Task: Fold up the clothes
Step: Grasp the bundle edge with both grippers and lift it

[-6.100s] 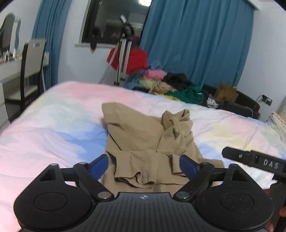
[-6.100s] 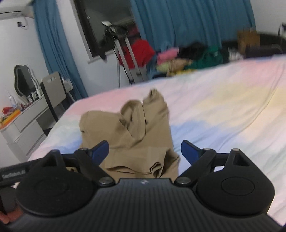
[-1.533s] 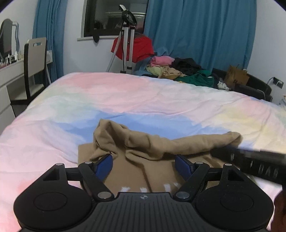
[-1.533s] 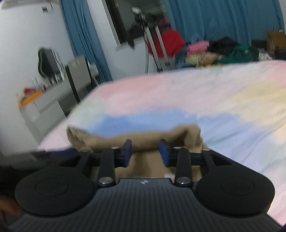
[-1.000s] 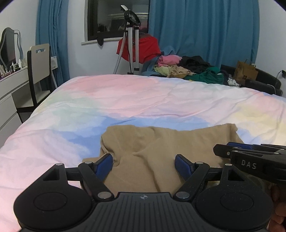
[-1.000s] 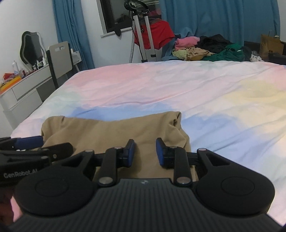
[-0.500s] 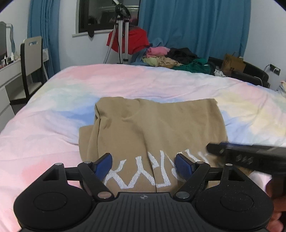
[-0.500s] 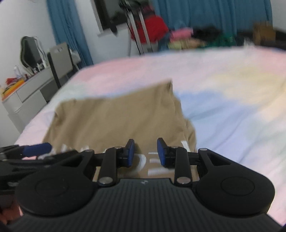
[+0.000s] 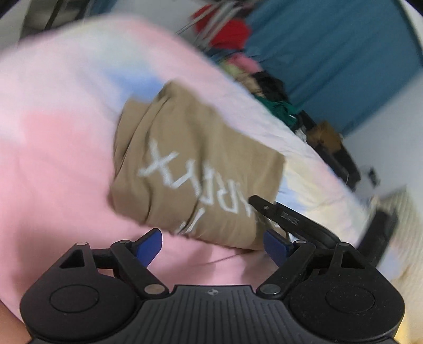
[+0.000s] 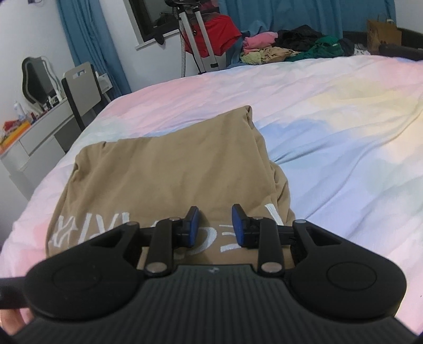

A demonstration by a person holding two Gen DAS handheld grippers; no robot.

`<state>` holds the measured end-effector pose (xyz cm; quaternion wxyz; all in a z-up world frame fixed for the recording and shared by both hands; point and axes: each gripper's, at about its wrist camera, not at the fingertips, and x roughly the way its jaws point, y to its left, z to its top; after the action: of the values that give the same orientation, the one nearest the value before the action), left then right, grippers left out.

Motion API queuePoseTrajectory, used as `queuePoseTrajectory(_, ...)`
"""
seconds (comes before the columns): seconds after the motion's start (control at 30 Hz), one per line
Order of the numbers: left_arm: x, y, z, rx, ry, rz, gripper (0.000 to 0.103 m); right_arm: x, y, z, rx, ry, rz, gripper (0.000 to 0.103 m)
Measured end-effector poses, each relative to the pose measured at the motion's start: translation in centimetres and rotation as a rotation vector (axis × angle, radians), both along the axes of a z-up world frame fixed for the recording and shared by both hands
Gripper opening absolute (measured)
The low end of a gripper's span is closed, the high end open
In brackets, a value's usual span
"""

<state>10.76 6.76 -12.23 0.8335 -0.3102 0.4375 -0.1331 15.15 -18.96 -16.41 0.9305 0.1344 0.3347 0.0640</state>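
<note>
Two tools work over one tan shirt (image 10: 169, 169), which lies folded into a rough rectangle on the pastel bed (image 10: 343, 137), white lettering showing along its near edge.

From the right wrist view, the right tool (image 10: 214, 227) hovers over that near edge with its jaws set narrow; the blue pads (image 10: 195, 225) stand a little apart with only the printed cloth seen below them, and nothing is pinched between them. The shirt fills the frame from about 9 o'clock to 1 o'clock, its far corner pointing toward 12.

From the left wrist view, which is tilted and blurred, the left tool (image 9: 212, 244) sits at the shirt's near edge with its jaws wide; they have just been opening further, and no cloth is between them, only pink bedcover. The shirt (image 9: 195, 172) lies toward 12 o'clock of this tool, and the other tool's black finger reaches in from 3 o'clock, touching or just above the shirt's corner.

Beyond the bed, a pile of clothes (image 10: 290, 50) lies at 1 o'clock before blue curtains (image 10: 304, 13); a chair (image 10: 82, 87) and a dresser (image 10: 34, 140) stand at 10 o'clock.
</note>
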Motion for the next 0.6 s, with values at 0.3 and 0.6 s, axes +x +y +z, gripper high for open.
queuePoseTrajectory(0.3, 2.9, 3.6, -4.5, -0.289, 0.090, 0.282, 0.070, 0.1, -0.6, 0.0, 0.067, -0.001, -0.018, 0.030)
queuePoseTrajectory(0.6, 2.2, 3.5, -3.2, -0.299, -0.013, 0.287, 0.026, -1.9, -2.5, 2.2, 0.456, -0.046, -0.005, 0.093)
